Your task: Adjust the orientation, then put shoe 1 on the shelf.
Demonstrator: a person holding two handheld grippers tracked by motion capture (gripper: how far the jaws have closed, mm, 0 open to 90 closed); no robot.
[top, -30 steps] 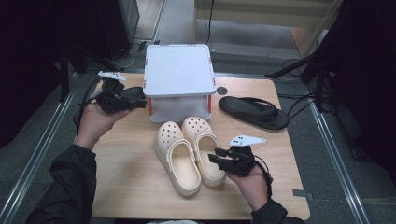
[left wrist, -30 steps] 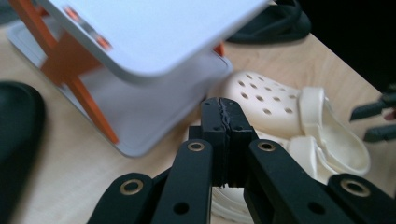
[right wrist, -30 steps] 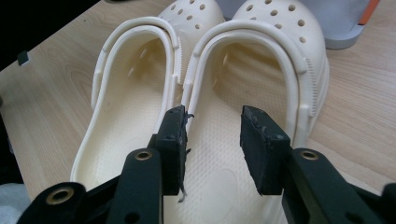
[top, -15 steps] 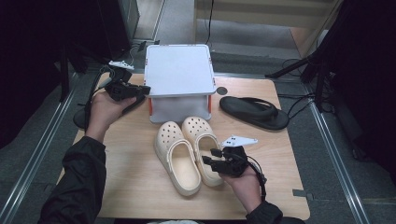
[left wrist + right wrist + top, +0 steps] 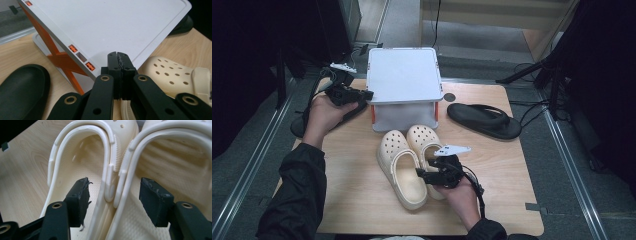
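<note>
Everything here is placed from the white folding stand (image 5: 403, 75), which sits at the far middle of the wooden worktop (image 5: 512, 165) on orange crossed legs.

To the left of the stand, the left gripper (image 5: 362, 95) is held in the person's left hand (image 5: 324, 112), its tip just beside the stand's left edge. In the left gripper view its fingers (image 5: 115, 62) are pressed together with nothing between them, pointing across the stand's flat top (image 5: 112, 27). A dark shoe (image 5: 21, 87) lies on the worktop beside and below the stand's left side, under that hand.

In front of the stand, two cream clogs (image 5: 409, 160) lie side by side, toes towards the stand and nearly touching its base. The right gripper (image 5: 422, 174) is at the heel end of the pair, on the side away from the stand, held in the right hand (image 5: 462, 195). Its fingers (image 5: 80, 195) have just been opening and now stand apart, one inside each clog, straddling the two touching inner walls and heel straps (image 5: 115, 180) without pressing on them.

To the right of the stand, well apart from the clogs, a black sandal (image 5: 484, 120) lies flat on the worktop.
</note>
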